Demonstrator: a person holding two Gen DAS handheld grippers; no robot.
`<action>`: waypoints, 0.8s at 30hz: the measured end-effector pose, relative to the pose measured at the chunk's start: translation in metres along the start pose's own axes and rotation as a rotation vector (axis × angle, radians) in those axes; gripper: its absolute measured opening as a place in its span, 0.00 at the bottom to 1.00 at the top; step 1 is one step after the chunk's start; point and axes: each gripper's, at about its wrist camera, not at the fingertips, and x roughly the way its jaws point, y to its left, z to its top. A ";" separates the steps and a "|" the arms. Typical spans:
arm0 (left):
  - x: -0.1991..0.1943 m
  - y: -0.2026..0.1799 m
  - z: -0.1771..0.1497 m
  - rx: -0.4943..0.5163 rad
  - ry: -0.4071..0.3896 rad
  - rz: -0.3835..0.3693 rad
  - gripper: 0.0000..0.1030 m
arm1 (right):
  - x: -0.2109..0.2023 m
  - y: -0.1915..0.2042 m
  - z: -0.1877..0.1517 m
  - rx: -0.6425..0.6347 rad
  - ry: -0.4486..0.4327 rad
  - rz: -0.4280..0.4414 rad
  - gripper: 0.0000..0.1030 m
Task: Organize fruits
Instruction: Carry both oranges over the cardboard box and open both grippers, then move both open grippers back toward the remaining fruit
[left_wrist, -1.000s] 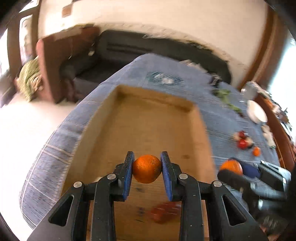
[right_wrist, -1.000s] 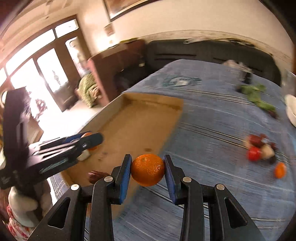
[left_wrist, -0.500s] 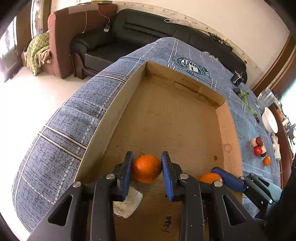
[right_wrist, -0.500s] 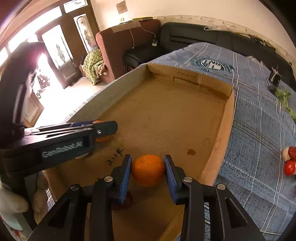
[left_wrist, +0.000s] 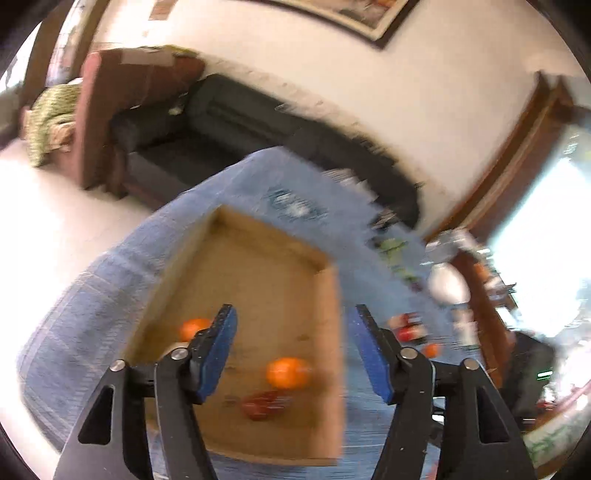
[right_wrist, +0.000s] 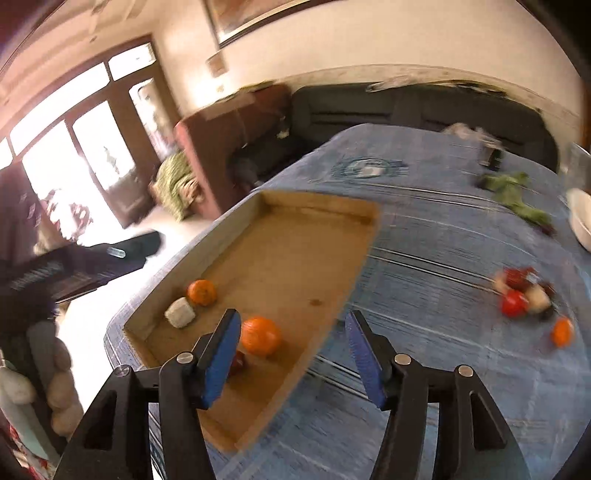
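A: Living room: black sofa (right_wrist: 406, 107) at the back, blue cloth (right_wrist: 443, 258) over the surface, cardboard tray (right_wrist: 295, 206) on it.

B: Where's the fruit?

A: Two oranges lie in the tray, one (right_wrist: 201, 291) by the left wall next to a white lump (right_wrist: 180, 313), the other (right_wrist: 260, 335) nearer me, just beside something dark red (left_wrist: 260, 405). More fruit (right_wrist: 524, 295) sits loose on the cloth to the right, well apart.

B: Your fingers?

A: My left gripper (left_wrist: 295, 354) and right gripper (right_wrist: 291, 360) are both opening, nothing between the pads, above the tray's near end. It's blurry.
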 end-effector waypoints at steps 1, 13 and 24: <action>-0.001 -0.008 0.000 0.009 -0.012 -0.032 0.68 | -0.010 -0.014 -0.006 0.030 -0.007 -0.046 0.63; 0.062 -0.106 0.004 0.191 0.163 -0.267 0.68 | -0.227 -0.148 -0.045 0.486 -0.243 -0.551 0.63; 0.058 -0.119 -0.021 0.104 0.154 -0.213 0.74 | -0.369 -0.167 0.016 0.341 -0.431 -0.772 0.67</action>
